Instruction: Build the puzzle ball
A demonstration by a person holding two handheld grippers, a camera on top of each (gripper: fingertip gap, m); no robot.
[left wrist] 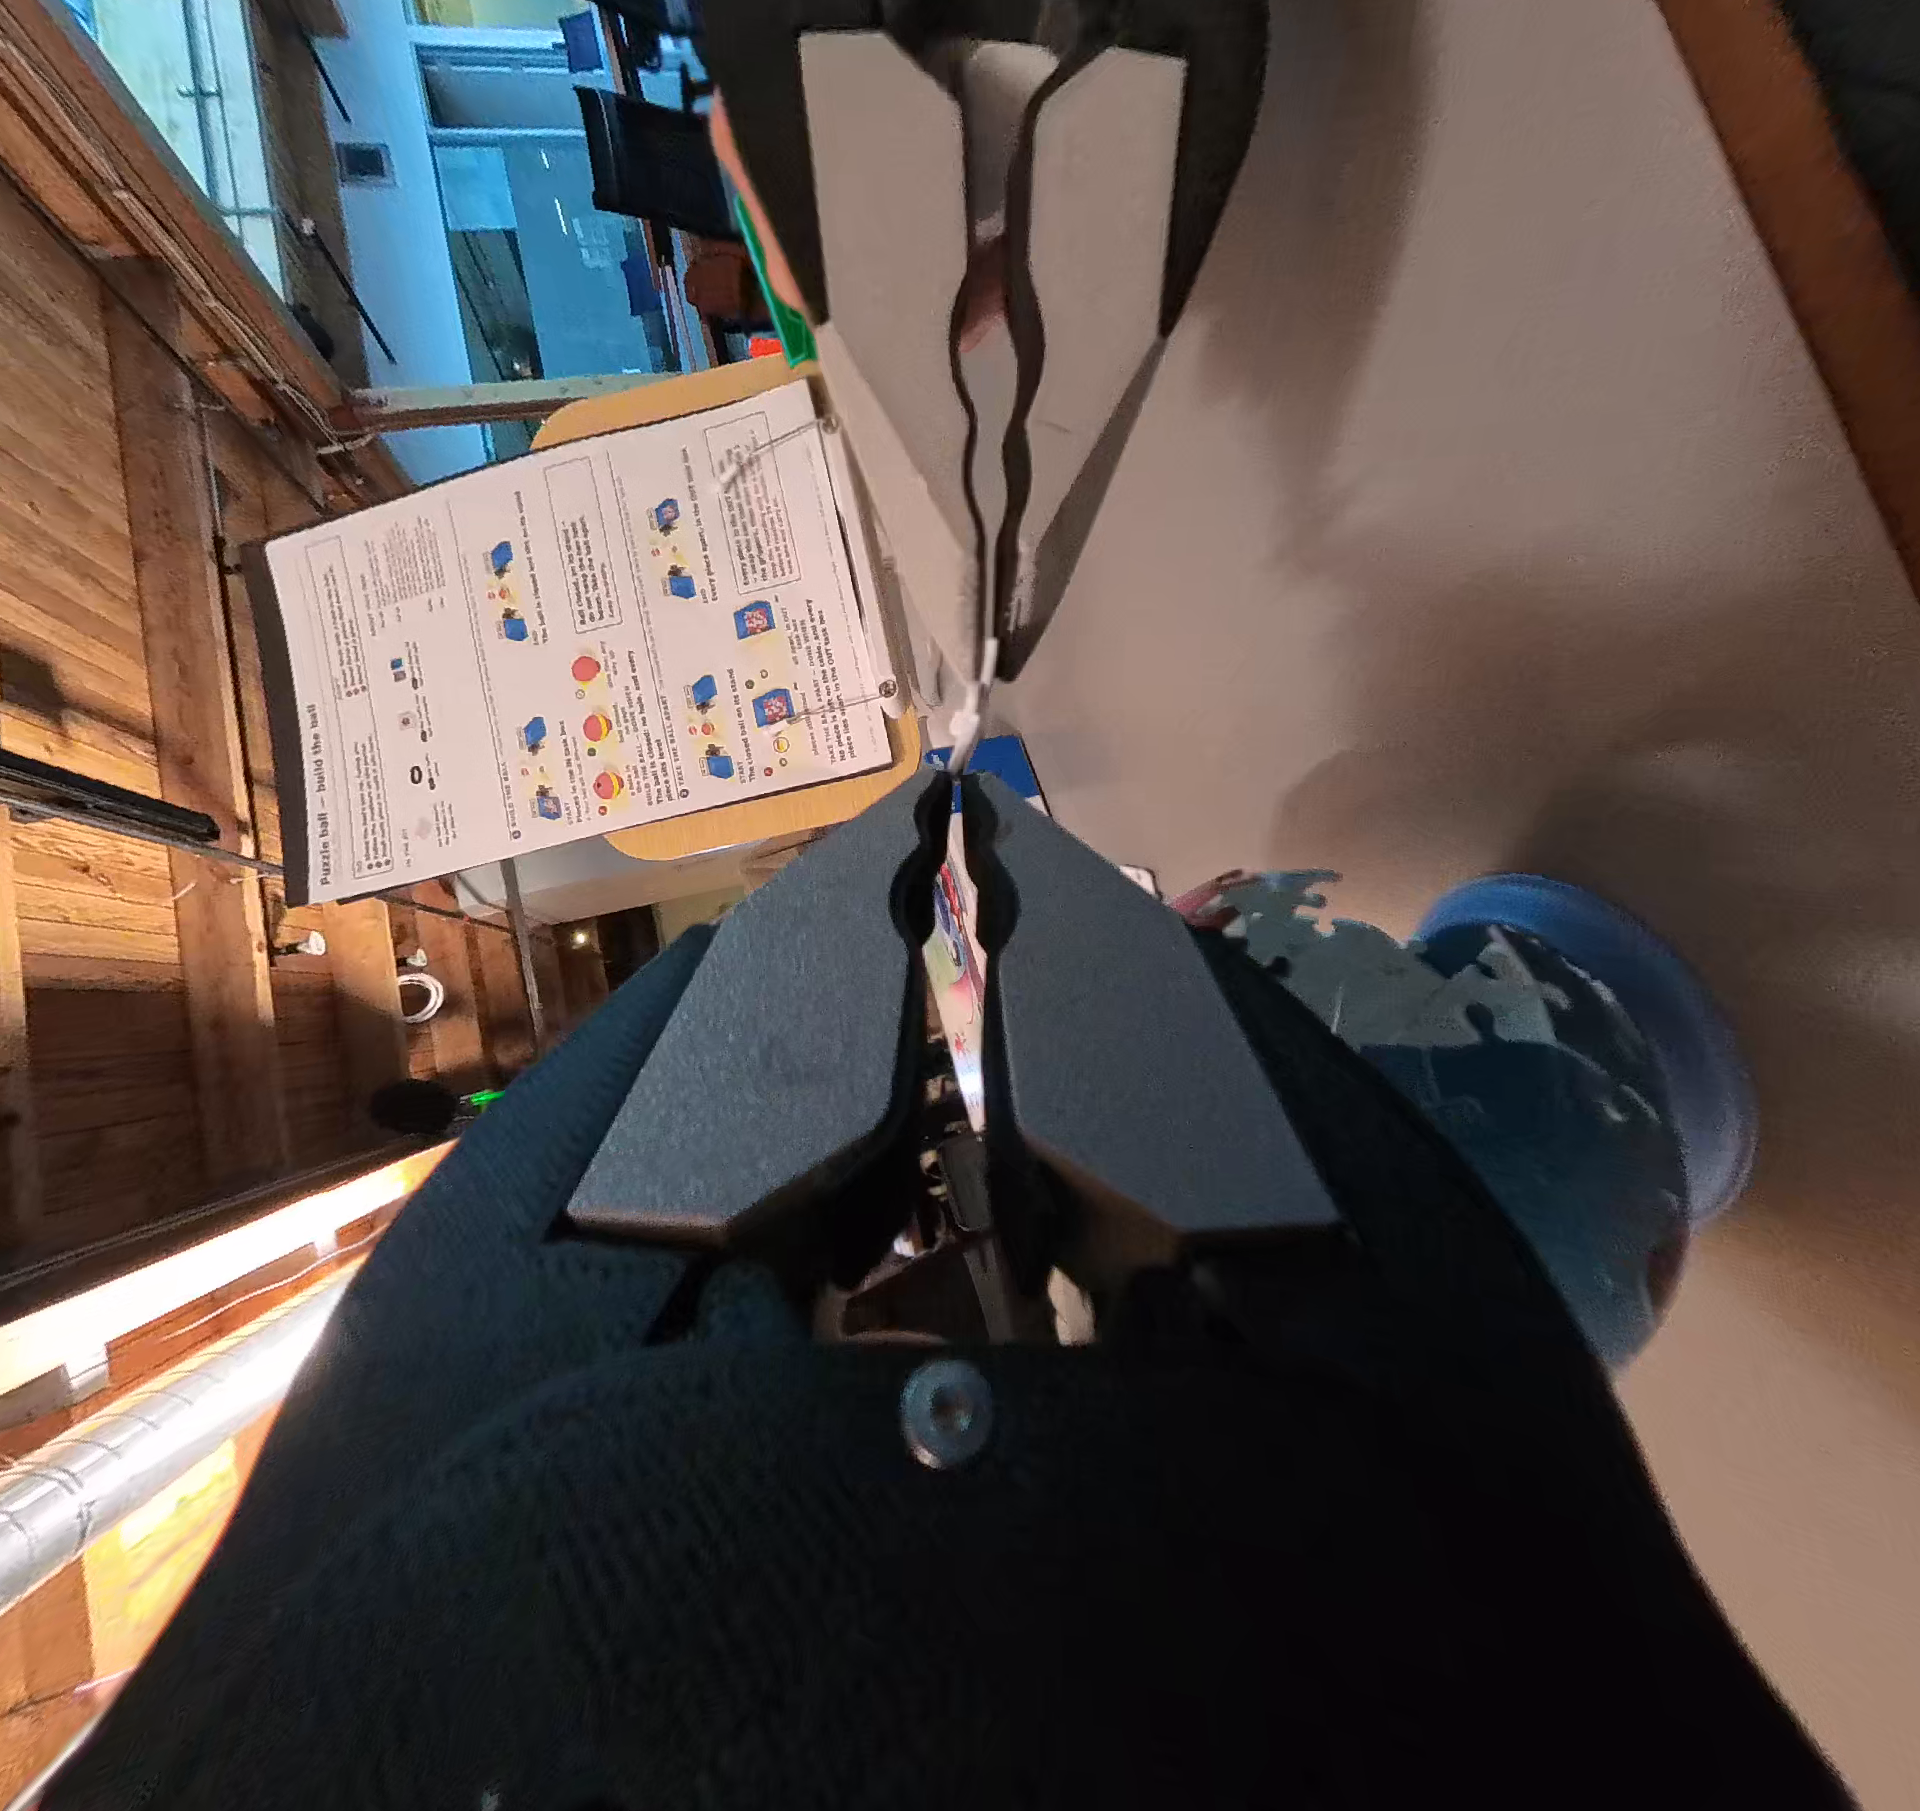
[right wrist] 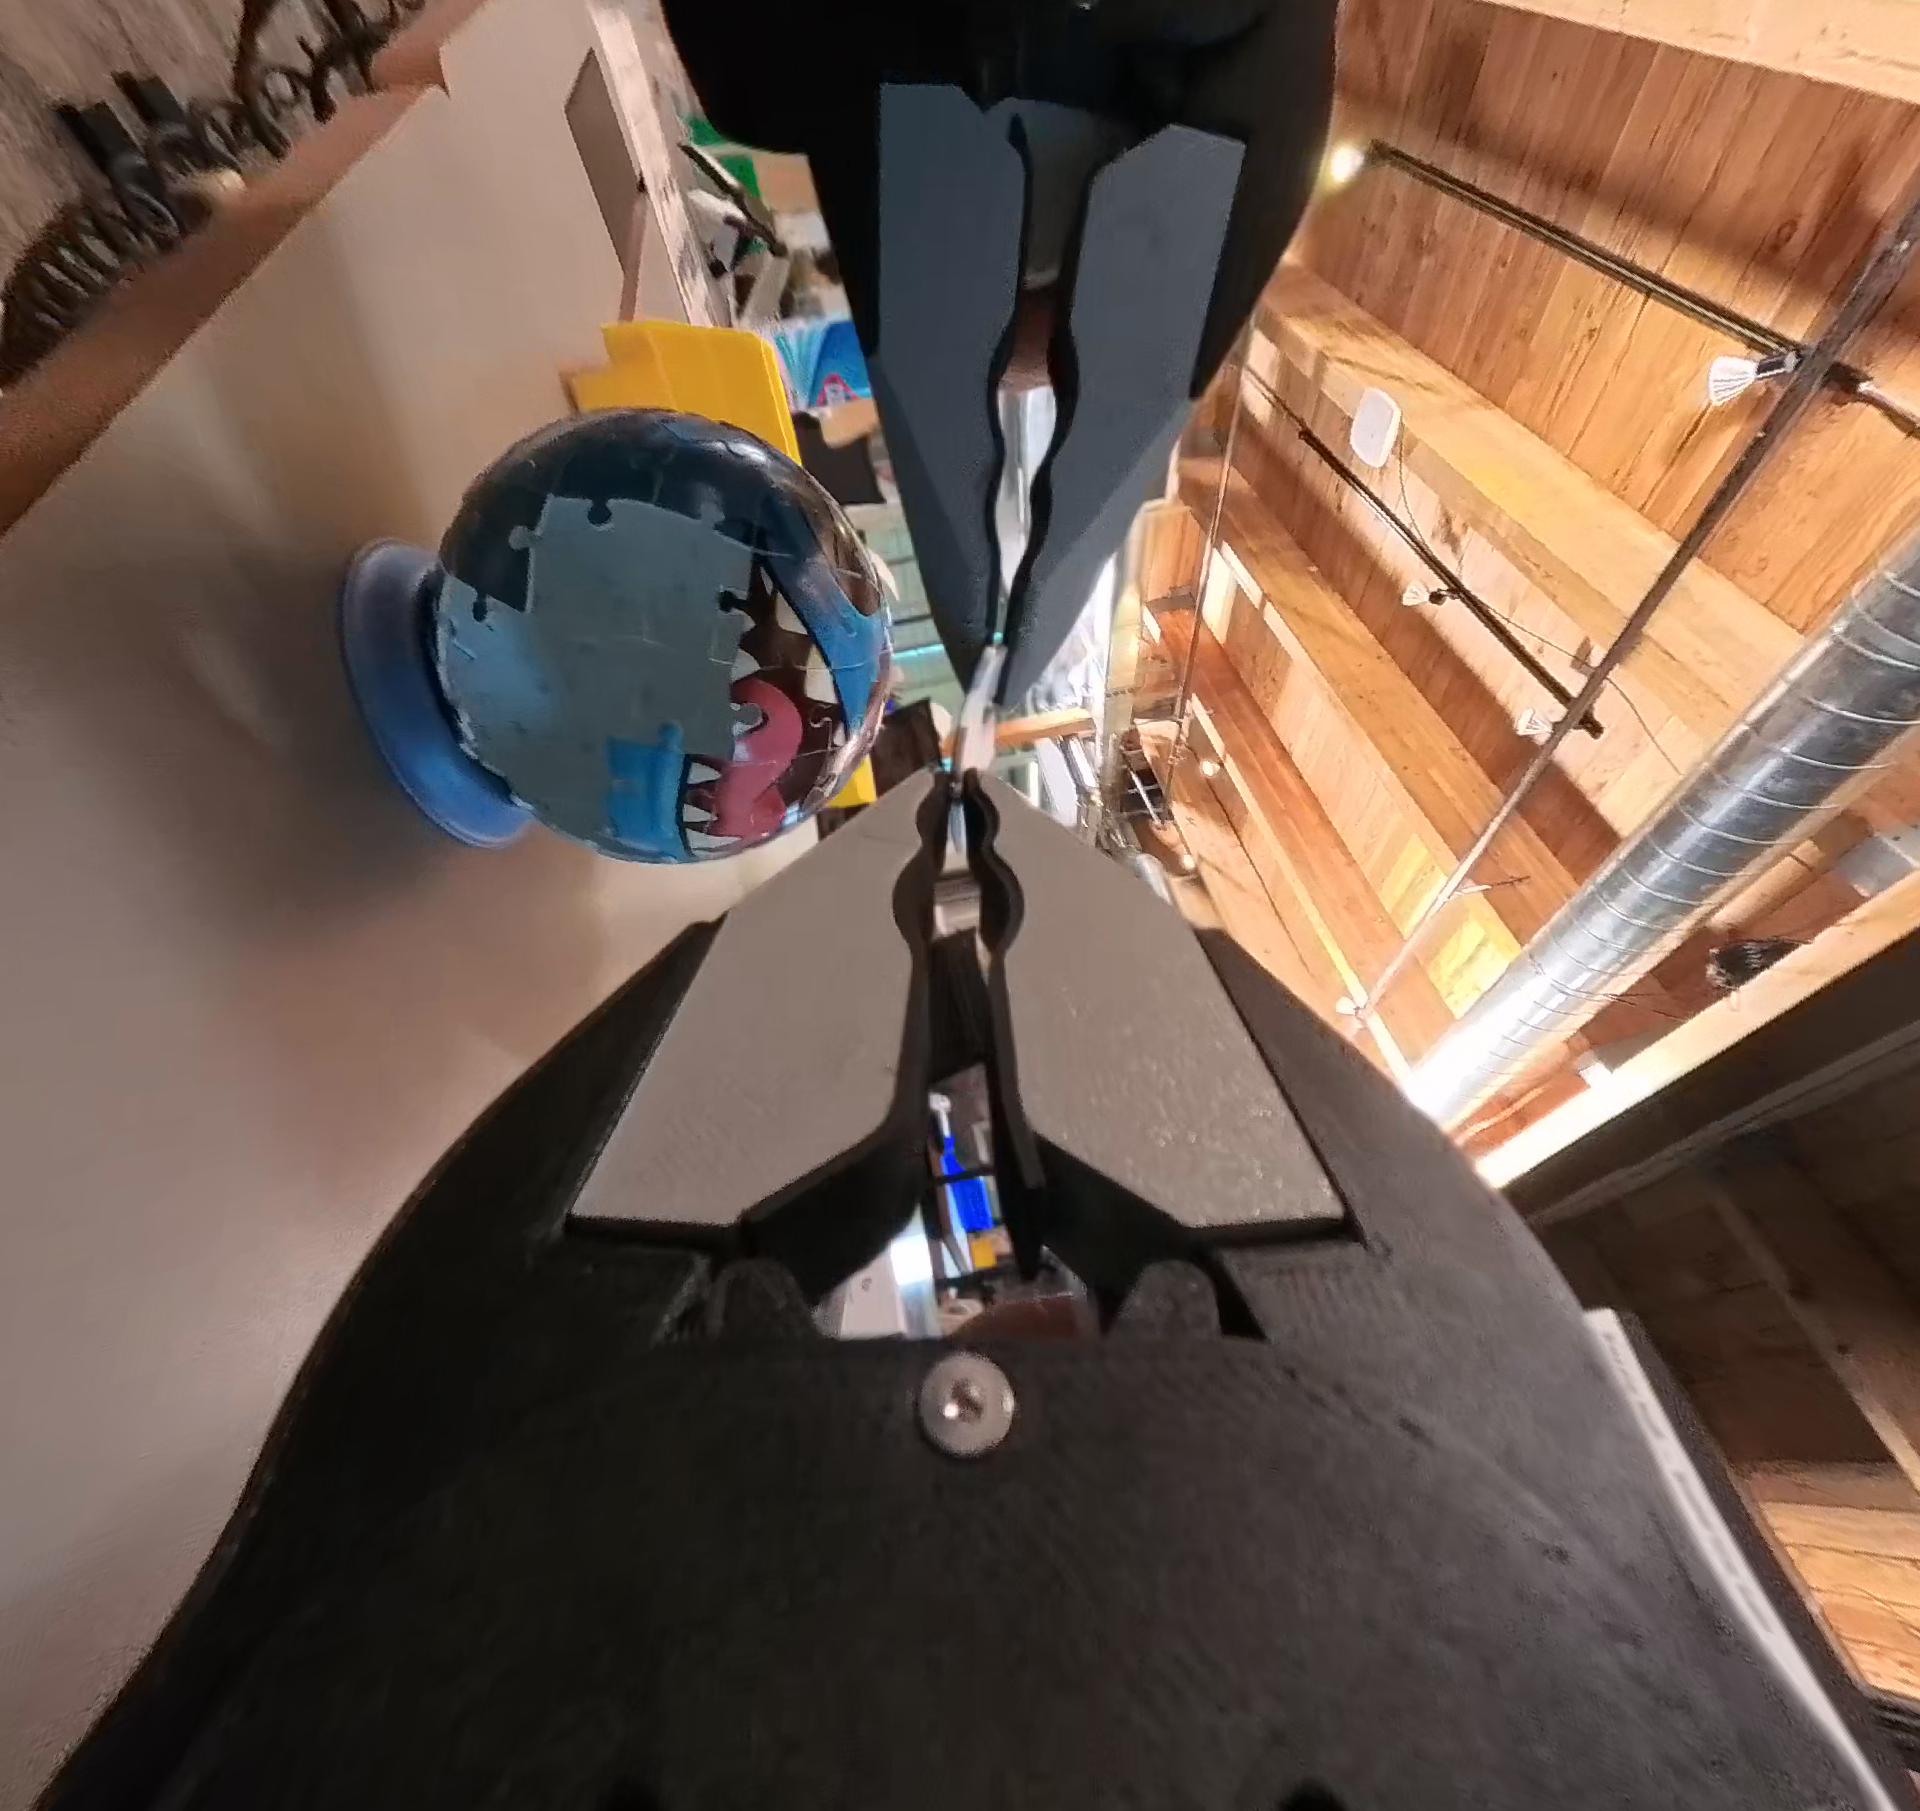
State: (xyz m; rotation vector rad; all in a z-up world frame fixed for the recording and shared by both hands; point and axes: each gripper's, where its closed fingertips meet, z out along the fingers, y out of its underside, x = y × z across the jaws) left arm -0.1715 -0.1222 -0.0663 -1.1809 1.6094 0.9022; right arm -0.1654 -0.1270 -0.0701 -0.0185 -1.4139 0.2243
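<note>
We see both views rolled sideways, so the pale table runs up one side of each. On it stands the puzzle ball, partly built, seated in its round blue stand; grey-blue backs of pieces show on one flank and printed colour on the other, with a gap at the top edge in the left wrist view. Behind the ball we make out a yellow bin; what it holds is hidden from us. A printed instruction sheet leans upright on a wooden board at the table's far side.

The two grippers meet tip to tip in the air beside the ball. The left gripper has its fingers pressed together on a small pale puzzle piece, seen edge-on. The right gripper pinches the same piece from the opposite end, its fingers likewise closed on it. The piece is well clear of the table and is not touching the ball.
</note>
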